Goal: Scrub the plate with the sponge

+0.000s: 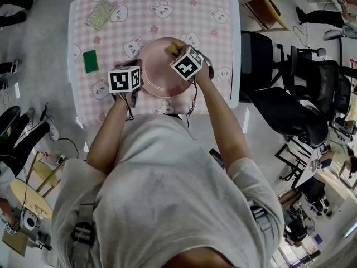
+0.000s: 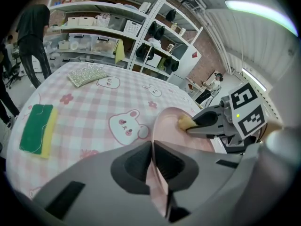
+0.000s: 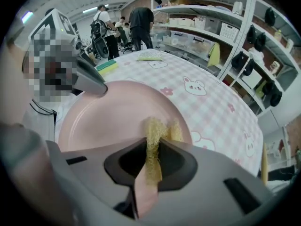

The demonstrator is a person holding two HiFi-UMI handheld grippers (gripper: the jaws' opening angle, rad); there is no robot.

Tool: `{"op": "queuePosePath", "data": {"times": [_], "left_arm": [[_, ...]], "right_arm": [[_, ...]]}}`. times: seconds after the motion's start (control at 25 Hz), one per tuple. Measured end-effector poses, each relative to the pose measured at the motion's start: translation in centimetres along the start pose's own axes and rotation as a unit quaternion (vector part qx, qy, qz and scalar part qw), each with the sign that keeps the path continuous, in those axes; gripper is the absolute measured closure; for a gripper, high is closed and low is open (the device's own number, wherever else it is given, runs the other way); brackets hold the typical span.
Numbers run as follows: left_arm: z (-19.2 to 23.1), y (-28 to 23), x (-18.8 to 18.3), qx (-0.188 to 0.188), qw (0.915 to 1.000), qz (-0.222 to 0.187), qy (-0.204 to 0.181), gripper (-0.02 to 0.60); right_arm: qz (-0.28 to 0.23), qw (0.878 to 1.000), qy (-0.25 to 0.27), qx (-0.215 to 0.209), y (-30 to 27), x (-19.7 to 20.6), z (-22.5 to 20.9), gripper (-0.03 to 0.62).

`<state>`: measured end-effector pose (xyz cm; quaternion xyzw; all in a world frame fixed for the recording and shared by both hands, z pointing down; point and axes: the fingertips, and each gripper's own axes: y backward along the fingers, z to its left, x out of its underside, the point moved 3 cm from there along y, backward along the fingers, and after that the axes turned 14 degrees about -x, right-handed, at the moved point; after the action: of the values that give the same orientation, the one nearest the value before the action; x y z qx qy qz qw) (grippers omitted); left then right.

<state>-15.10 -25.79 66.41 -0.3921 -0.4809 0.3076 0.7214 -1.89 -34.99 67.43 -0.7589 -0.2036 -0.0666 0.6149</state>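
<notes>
Counting what lies on the pink checked desk (image 1: 139, 15) gives one pink plate (image 1: 162, 71), one yellow sponge (image 3: 157, 131), one green-and-yellow sponge (image 1: 90, 61) and one silvery scouring pad (image 1: 100, 14), with two claws at work on the plate. The plate sits close to the person's side of the desk, its hollow face turned up. The left claw (image 2: 153, 147) is pressed onto the plate's left rim, the thin pink edge pinched between its two jaws. The right claw (image 3: 151, 149) comes in from the plate's near right side and is clamped on the yellow sponge, which stands on edge between the jaws as a narrow strip. The yellow sponge's long axis runs along the claw's own line, and its free end sticks out past the jaw tips, pointing toward the plate's far rim and resting on the plate's inner surface near that rim. The green-and-yellow sponge lies flat well to the left of the plate, green face up, apart from both claws; in the head view its long axis runs away from the person. The silvery pad lies farther off, beyond the plate and to its left, near the desk's far left corner, set at a slant.
</notes>
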Motion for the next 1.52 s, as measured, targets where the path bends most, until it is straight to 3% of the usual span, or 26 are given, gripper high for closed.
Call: {"op": "queuePosePath", "data": {"times": [0.24,0.44,1.04,1.24,1.32,1.44,1.52], "left_arm": [[0.3,-0.4,-0.2,-0.003,1.0000,0.004,-0.001,0.554],[0.3,-0.8,0.0,-0.004,1.0000,0.007,-0.002,0.555],[0.7,-0.9,0.3,-0.008,0.9999,0.005,-0.008,0.555],[1.0,-1.1,0.8,-0.030,0.9991,0.016,-0.024,0.549],[1.1,-0.6,0.5,-0.042,0.9984,0.004,-0.037,0.534],[1.3,1.2,-0.3,-0.052,0.9975,-0.026,-0.040,0.451],[1.4,2.6,-1.0,-0.057,0.9962,-0.047,-0.046,0.453]], "right_arm": [[0.005,0.997,0.037,-0.063,-1.3,-0.8,3.9,0.533],[0.018,0.993,0.078,-0.088,-2.4,-0.9,7.5,0.533],[0.046,0.971,0.134,-0.194,-3.9,0.2,15.4,0.533],[0.026,0.972,0.151,-0.181,-3.5,1.1,16.0,0.534],[0.000,0.976,0.137,-0.166,-3.0,1.5,15.7,0.533],[-0.043,0.983,0.111,-0.143,-1.6,2.0,15.3,0.533],[-0.074,0.985,0.089,-0.128,-0.5,2.2,15.0,0.533]]}}
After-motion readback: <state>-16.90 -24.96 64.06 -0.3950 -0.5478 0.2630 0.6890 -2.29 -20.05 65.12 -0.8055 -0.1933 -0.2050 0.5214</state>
